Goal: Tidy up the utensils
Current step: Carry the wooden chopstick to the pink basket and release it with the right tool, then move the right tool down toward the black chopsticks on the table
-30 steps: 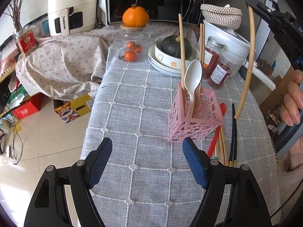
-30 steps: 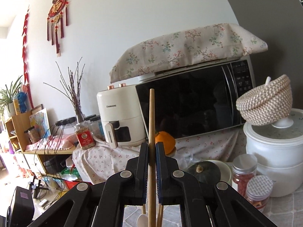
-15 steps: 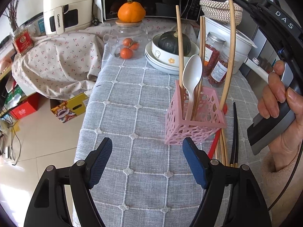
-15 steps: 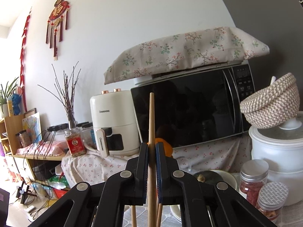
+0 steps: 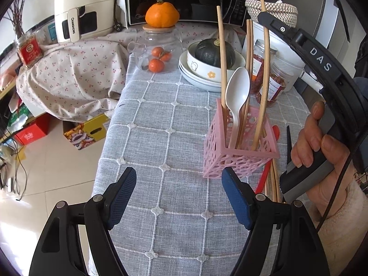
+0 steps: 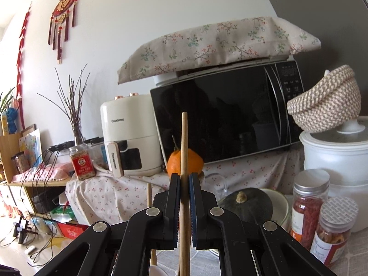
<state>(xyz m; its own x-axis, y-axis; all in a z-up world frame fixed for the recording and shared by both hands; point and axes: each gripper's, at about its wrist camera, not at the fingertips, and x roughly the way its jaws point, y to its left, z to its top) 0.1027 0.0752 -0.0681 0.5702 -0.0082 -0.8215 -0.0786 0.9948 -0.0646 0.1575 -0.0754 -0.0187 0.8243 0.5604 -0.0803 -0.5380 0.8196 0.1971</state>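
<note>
A pink lattice holder [image 5: 239, 151] stands on the grey tablecloth with a white spoon [image 5: 238, 94] and several wooden chopsticks in it. My right gripper [image 6: 184, 181] is shut on a wooden chopstick [image 6: 183, 151]; in the left wrist view that chopstick [image 5: 263, 73] stands upright with its lower end inside the holder. My left gripper [image 5: 178, 192] is open and empty, low over the cloth in front of the holder. A red spoon [image 5: 268, 168], more wooden chopsticks [image 5: 273, 184] and black chopsticks [image 5: 288, 138] lie to the right of the holder.
Behind the holder stand stacked bowls with a dark squash [image 5: 214, 53], two spice jars [image 5: 274, 82], a glass jar of oranges [image 5: 157, 53], a white pot [image 6: 338, 161], a microwave [image 6: 225, 115] and an air fryer [image 5: 80, 9]. The table's left edge drops to the floor.
The right gripper has come down and to the left with its chopstick, whose lower end has gone into the pink holder. The left gripper has stayed open, edging slightly closer.
</note>
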